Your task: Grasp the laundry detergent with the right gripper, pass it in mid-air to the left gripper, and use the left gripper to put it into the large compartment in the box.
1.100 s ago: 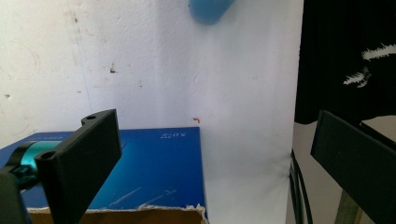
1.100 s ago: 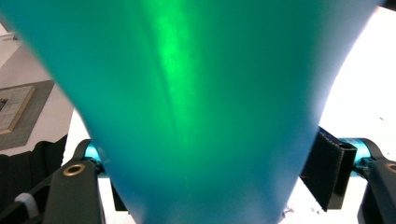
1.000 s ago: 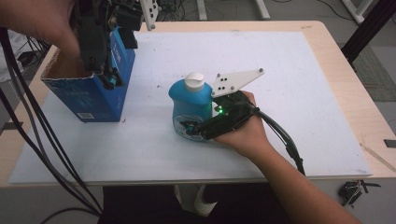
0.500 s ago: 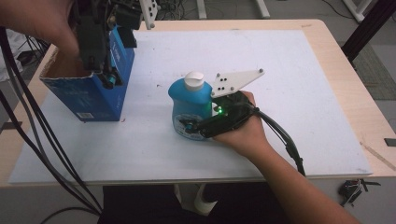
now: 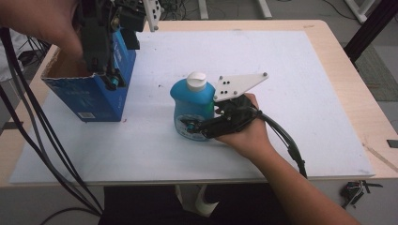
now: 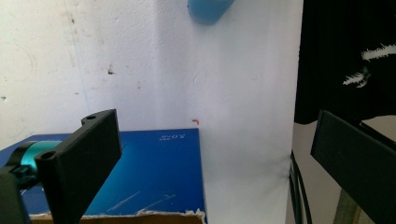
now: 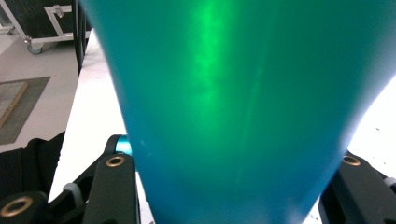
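1 blue bottle (image 5: 192,110) with 1 white cap (image 5: 196,80) stands upright near the middle of the white worktop (image 5: 300,93). The right claw (image 5: 193,126) comes at it from the person's side, low on the body, and its 2 jaws have just been closing; in the right gripper view they sit tight against both flanks of the bottle (image 7: 233,107), so it is gripped. 1 grey three-cornered plate (image 5: 237,86) rides on top of that claw, just beside the cap.

1 blue cardboard box (image 5: 89,91), its top open, stands at the worktop's left edge, well apart from the bottle. The left claw (image 5: 105,70) hangs over the box's near wall. In the left gripper view its 2 jaws stand wide apart with nothing between them, above the box's blue side (image 6: 154,172).
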The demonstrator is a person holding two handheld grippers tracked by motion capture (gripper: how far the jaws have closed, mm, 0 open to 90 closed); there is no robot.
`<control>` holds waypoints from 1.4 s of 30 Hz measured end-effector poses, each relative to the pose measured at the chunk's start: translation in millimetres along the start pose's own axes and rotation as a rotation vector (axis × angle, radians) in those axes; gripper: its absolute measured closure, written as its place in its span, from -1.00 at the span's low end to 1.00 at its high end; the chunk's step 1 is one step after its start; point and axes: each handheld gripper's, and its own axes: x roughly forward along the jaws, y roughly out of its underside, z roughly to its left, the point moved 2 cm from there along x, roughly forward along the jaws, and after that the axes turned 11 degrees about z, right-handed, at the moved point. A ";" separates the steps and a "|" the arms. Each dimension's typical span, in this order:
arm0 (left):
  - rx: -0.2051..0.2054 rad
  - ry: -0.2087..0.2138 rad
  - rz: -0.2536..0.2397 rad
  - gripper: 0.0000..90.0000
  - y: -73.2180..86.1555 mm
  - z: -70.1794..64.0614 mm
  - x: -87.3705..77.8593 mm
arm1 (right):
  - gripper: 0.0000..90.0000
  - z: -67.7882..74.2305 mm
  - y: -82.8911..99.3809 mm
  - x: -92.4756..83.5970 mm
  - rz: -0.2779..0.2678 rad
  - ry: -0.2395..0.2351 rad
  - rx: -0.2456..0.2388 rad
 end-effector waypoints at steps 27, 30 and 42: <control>-0.005 0.026 -0.063 -0.96 -37.1 -14.9 -16.5 | 0.03 -5.4 -42.7 -29.6 0.028 -0.126 -0.087; -0.016 0.036 -0.062 -0.96 -40.2 -14.2 -17.9 | 0.03 -8.1 -48.8 -30.4 0.035 -0.145 -0.092; -0.022 0.025 -0.045 -0.96 -52.1 -12.4 -20.0 | 0.03 -6.4 -75.1 -24.5 0.042 -0.216 -0.143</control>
